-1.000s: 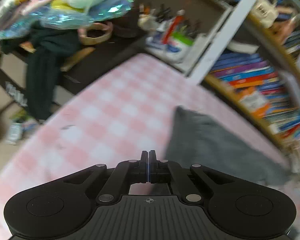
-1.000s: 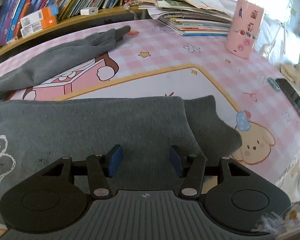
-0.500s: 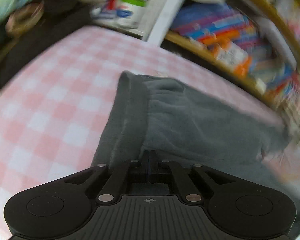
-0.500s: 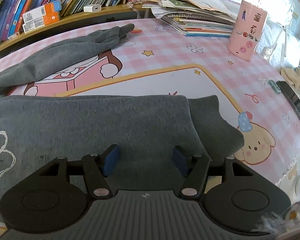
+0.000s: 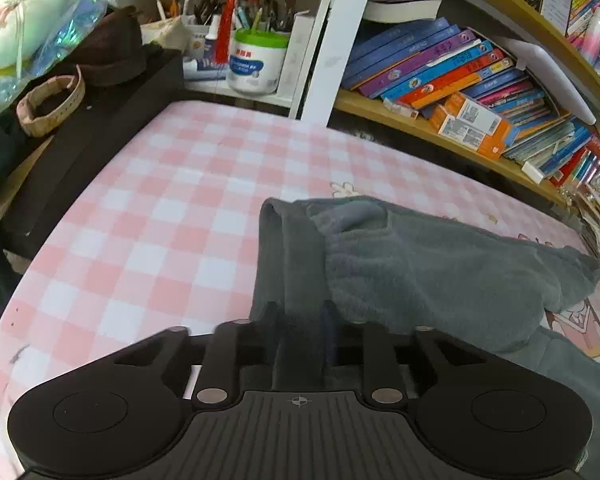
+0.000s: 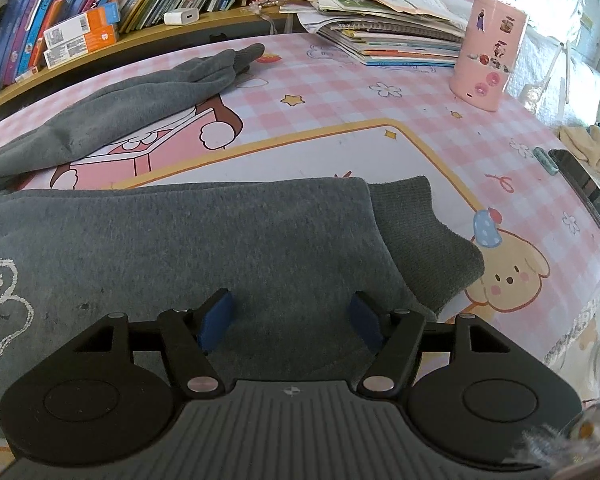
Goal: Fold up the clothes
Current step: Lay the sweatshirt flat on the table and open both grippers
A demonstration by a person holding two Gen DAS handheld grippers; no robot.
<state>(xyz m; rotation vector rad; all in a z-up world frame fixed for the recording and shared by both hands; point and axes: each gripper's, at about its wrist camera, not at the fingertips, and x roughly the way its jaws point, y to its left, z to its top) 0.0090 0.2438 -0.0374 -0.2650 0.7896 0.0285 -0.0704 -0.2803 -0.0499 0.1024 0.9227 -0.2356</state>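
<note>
A grey sweatshirt (image 6: 220,248) with a white print at its left lies flat on the pink table mat (image 6: 340,152). One sleeve (image 6: 140,96) stretches toward the bookshelf, and a ribbed cuff (image 6: 424,236) sticks out on the right. My right gripper (image 6: 290,316) hovers open just above the sweatshirt's near part, with nothing pinched between its blue pads (image 6: 216,318). In the left wrist view the sweatshirt's bunched end (image 5: 440,272) lies on the checked cloth (image 5: 172,216). My left gripper (image 5: 302,320) is partly open, and the garment's dark ribbed band (image 5: 296,248) runs between its blurred fingers.
A pink sticker-covered cylinder (image 6: 488,52) and a stack of books and papers (image 6: 380,28) stand at the back right. A phone (image 6: 588,192) lies at the right edge. Bookshelves (image 5: 460,80) line the back. A pen-filled tub (image 5: 256,60) and a dark cabinet (image 5: 80,140) border the left side.
My left gripper swung right from the bare checked cloth onto the sweatshirt's edge, and its fingers went from shut to parted around the ribbed band. The right gripper barely moved.
</note>
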